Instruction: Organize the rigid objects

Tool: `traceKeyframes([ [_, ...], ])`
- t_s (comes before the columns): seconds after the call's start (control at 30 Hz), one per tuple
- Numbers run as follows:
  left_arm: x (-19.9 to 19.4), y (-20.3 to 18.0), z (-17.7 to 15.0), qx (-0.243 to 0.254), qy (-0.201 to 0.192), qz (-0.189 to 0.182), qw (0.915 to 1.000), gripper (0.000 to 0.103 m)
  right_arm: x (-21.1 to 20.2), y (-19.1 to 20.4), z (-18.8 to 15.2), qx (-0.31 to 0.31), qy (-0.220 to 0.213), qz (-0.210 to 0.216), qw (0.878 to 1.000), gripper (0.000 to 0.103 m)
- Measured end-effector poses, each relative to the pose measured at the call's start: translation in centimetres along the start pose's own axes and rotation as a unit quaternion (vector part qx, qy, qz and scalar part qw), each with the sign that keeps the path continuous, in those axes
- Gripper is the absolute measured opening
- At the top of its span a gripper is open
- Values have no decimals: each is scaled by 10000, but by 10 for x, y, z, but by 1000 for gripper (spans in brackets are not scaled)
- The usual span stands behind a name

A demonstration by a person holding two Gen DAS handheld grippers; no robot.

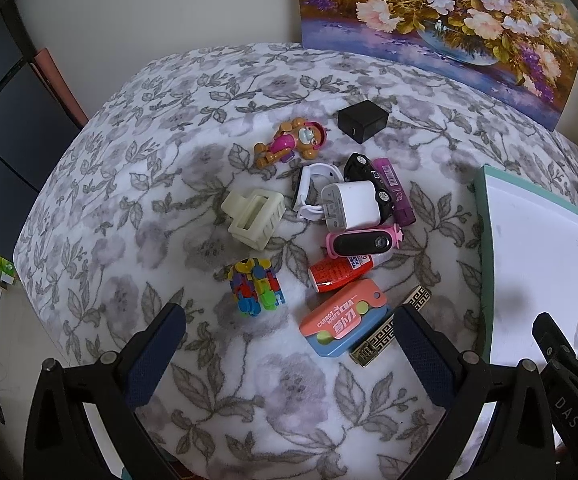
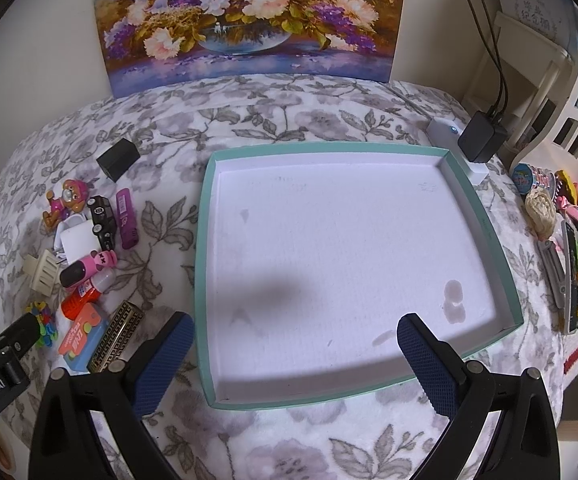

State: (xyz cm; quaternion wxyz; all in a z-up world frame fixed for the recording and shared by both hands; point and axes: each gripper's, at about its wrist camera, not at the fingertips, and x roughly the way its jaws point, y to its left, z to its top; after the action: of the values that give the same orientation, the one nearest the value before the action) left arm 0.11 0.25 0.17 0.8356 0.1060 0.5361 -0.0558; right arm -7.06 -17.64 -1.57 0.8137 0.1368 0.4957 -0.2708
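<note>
Hovered above the flowered blanket [image 1: 101, 216], left gripper [image 1: 289, 336] with jaws spread wide and nothing between them. Hung likewise over the teal-rimmed tray [image 2: 203, 240], right gripper [image 2: 295, 344] parted and empty. Held nothing yet, that tray (white floor bare but for a few faint stains).

Lay heaped just left of the tray, all the small rigid pieces: coral knife box [image 1: 343, 322] nearest the left fingers, touching a brass patterned bar [image 1: 391, 326] on its right and a red bottle [image 1: 339, 274] behind. Sat apart to the left, a multicoloured block toy [image 1: 255, 288] and a cream hair claw [image 1: 255, 218]. Crowded further back, a pink-and-black gadget [image 1: 363, 242], white charger [image 1: 355, 206] with its cable, black toy car [image 1: 371, 184], purple tube [image 1: 397, 190], bear figure [image 1: 293, 140] and black cube [image 1: 363, 120].

Looked light and stiff throughout, probably hard plastic, so little risk of crushing. Seemed easiest to pinch across the short flat sides of the knife box. Likely to roll or slip from the pads, the round bottle and tube; better taken across the middle. Might snag, the hair claw's teeth and the charger's cable.
</note>
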Motion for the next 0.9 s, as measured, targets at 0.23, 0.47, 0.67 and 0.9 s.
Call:
traceKeyframes([
  [0.23,0,0,0,2,-6,1,10000,103,1,0,0,3,5,3,10000,103],
  [0.47,0,1,1,0,-1,1,10000,103,1,0,0,-12,14,18,10000,103],
  [0.67,-1,1,1,10,-9,0,10000,103,3,1,0,-13,46,25,10000,103],
  [0.9,0,1,0,-3,-9,-1,10000,103,4,2,-2,-31,67,28,10000,103],
])
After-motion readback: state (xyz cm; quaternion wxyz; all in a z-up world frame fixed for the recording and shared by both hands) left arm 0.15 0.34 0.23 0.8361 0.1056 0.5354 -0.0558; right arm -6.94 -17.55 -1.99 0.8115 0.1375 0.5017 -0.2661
